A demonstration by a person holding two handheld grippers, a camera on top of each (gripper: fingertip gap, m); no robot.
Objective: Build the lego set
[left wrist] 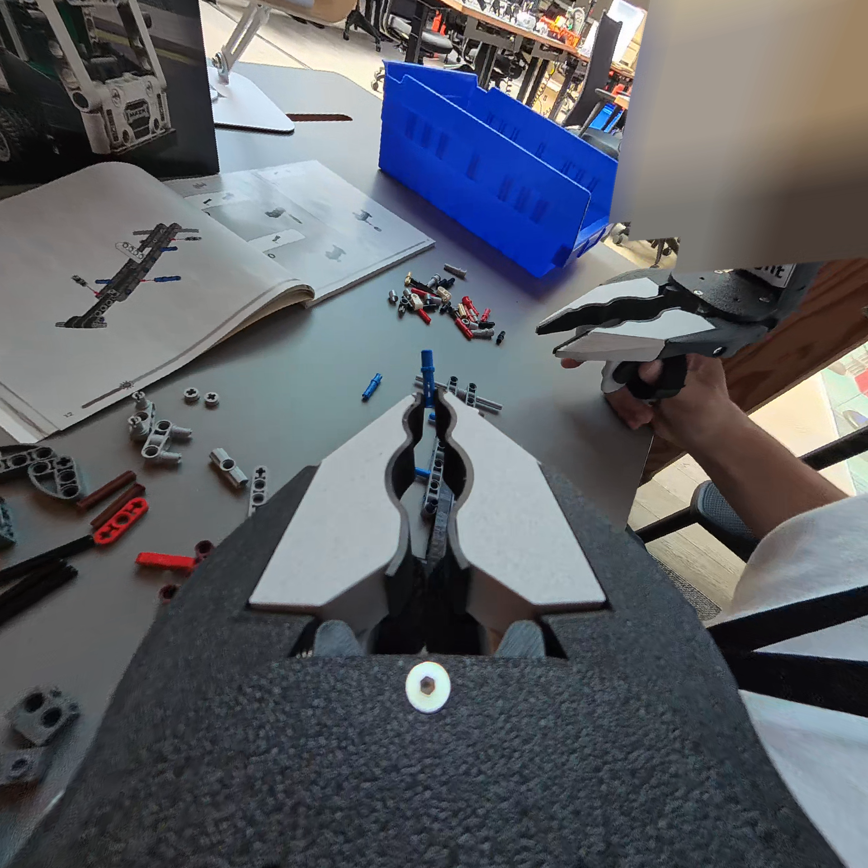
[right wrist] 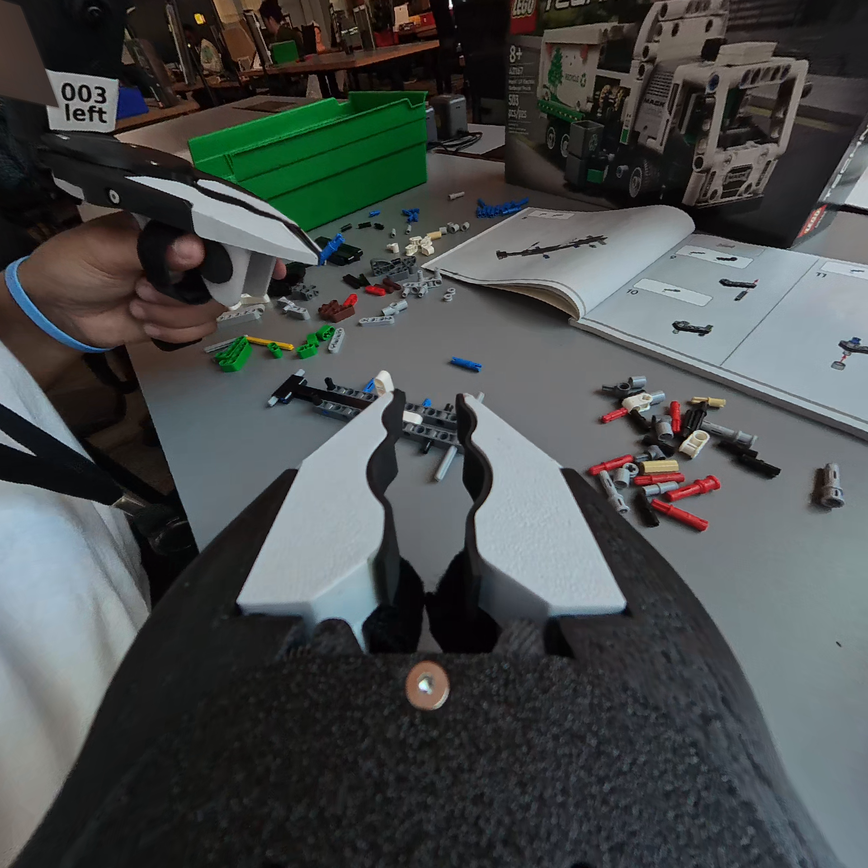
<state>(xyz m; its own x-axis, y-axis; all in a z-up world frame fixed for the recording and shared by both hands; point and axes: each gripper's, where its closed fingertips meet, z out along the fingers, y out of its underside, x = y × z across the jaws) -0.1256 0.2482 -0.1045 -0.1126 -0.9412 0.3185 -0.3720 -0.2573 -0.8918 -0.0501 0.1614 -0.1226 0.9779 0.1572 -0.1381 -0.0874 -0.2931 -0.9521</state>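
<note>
The left tongs (left wrist: 426, 399) are closed on a long blue pin (left wrist: 427, 375), which sticks out past their tips, its tip pointing away from the camera. In the right wrist view the same tongs (right wrist: 315, 257) hang well above the worktop (right wrist: 540, 357) with the blue pin (right wrist: 331, 248) at their tip, held by a hand (right wrist: 94, 291) wearing a light blue wristband (right wrist: 33, 310).

The right tongs (right wrist: 430, 399) stand open with nothing between them. In the left wrist view they (left wrist: 552, 338) hover off to the right, above the worktop edge, gripped by a hand (left wrist: 667, 399).

The partly built grey and black beam assembly (right wrist: 375, 406) lies flat on the worktop just beyond the right tongs' tips, running across them and out to their left, with white and blue bits fitted into it. In the left wrist view part of the assembly (left wrist: 439, 474) shows through the gap between the left tongs.

A loose blue pin (right wrist: 466, 363) lies a little farther ahead. To the right of the right tongs is a scatter of red, black, grey and tan pins (right wrist: 667, 460). Beyond that, an open instruction booklet (right wrist: 657, 291) lies flat, with the set's box (right wrist: 657, 103) standing behind it. Ahead and left sit more loose parts (right wrist: 338, 300) and a green bin (right wrist: 319, 145). In the left wrist view a blue bin (left wrist: 488, 174) stands ahead and right of the left tongs.
</note>
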